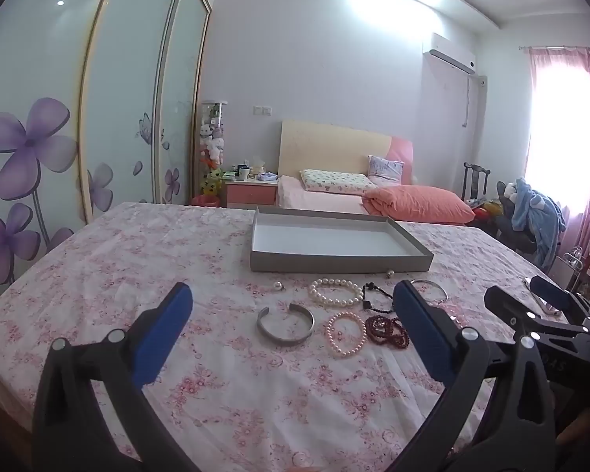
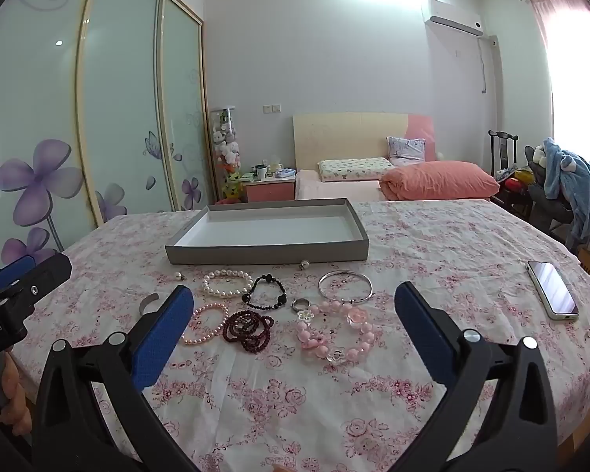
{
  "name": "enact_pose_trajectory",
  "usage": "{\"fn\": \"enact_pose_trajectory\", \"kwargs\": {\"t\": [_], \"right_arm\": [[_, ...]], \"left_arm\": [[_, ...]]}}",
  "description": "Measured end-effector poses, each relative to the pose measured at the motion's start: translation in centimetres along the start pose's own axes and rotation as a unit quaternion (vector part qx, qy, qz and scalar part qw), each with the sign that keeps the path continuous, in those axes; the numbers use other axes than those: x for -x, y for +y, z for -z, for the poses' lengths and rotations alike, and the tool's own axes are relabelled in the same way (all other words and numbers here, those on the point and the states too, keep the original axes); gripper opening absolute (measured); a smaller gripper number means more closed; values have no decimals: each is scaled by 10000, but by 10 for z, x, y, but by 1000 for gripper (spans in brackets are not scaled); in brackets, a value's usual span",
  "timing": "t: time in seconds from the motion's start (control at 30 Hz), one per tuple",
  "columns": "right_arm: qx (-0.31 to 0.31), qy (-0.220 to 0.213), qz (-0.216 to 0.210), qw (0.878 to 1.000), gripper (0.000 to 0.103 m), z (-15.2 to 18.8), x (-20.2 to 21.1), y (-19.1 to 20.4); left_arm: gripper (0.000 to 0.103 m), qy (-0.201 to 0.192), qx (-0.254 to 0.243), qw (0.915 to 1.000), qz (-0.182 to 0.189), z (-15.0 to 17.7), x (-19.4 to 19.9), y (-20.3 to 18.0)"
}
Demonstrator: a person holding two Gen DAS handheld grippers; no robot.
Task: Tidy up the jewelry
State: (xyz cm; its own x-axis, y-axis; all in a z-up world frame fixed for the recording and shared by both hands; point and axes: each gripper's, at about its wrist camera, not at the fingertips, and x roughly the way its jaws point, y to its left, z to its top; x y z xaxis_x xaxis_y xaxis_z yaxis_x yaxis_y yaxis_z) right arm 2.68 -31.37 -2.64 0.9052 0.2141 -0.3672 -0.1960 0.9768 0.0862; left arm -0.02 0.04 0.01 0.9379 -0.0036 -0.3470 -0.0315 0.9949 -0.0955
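Jewelry spread on the floral cloth before the grey tray; the silver cuff sits half hidden behind a blue finger in the right view; left gripper and right gripper both gape wide, holding nothing, pieces between and beyond their tips; two pearl bracelets, white and pink; one phone.

The left hand-held gripper is hovering wide apart at the frame's bottom over a silver cuff. A grey tray is sitting at the centre.
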Motion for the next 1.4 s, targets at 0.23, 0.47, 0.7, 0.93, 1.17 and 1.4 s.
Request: {"fn": "enact_pose_trajectory", "kwargs": {"t": [0.23,0.47,0.7,0.93,1.17,1.4], "right_arm": [[0,-14,33,10000,101,-1,1,-1],[20,8,14,10000,101,-1,-2,0],[20,9,23,10000,101,-1,-1,1],[10,29,18,10000,101,1,-2,2],[-35,42,20,10000,101,2,-4,-1],[-41,54,18,10000,101,1,-4,-1]], "left_arm": [[99,10,5,10000,11,0,0,0],[99,21,17,10000,8,0,0,0],[99,38,14,10000,18,0,0,0],[99,46,11,10000,15,0,0,0],[99,51,13,10000,19,0,-1,1],[99,56,12,10000,26,4,0,-2]]}}
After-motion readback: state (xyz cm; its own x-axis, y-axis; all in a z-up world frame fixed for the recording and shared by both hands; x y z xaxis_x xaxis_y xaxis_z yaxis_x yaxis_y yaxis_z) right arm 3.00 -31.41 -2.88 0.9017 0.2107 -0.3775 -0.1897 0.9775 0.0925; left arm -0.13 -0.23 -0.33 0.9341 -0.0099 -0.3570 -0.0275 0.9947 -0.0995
